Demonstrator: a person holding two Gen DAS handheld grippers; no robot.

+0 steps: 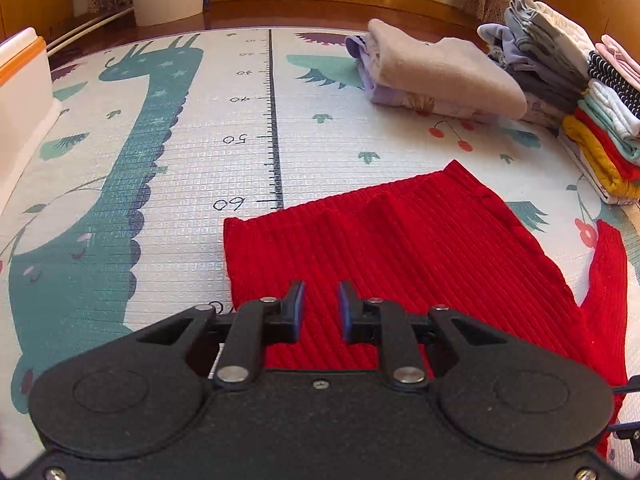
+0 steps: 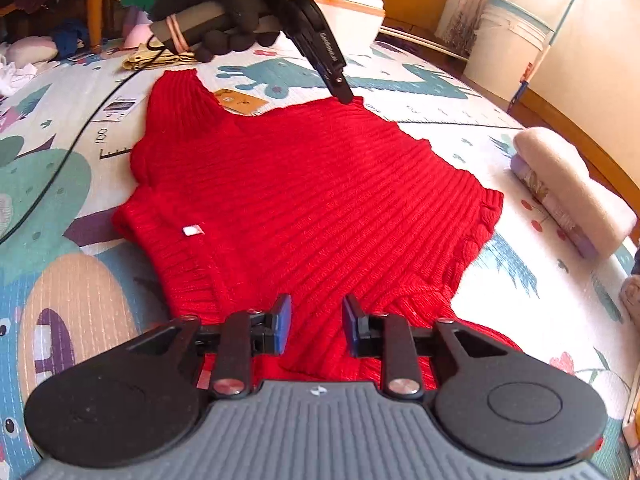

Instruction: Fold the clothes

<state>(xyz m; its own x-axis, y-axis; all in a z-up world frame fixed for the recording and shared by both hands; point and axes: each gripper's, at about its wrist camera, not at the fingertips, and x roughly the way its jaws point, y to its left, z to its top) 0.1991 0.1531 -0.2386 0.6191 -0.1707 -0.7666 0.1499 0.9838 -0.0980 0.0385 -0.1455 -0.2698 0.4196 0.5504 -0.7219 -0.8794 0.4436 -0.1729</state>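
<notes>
Two grippers, left gripper [image 1: 322,312] and right gripper [image 2: 316,324], jaws parted, holding nothing. Red sweater [image 2: 304,200] flat on play mat [image 1: 160,184], directly beneath both, long axis spanning between them.

Parted left gripper [image 1: 322,312] over red sweater [image 1: 400,248]

Two fisheye cameras ride low behind their own fingers, close above a patterned play mat [image 1: 168,184]. The left wrist view looks along the mat toward folded clothing stacks [image 1: 600,120] and a far wall, the red ribbed sweater [image 1: 400,248] filling its near foreground. The right wrist view faces across the same sweater [image 2: 312,200] toward the left gripper [image 2: 345,98] in a gloved hand [image 2: 216,8]. Both views share the sweater, the mat and a beige folded garment [image 1: 444,68] [image 2: 572,184]
</notes>
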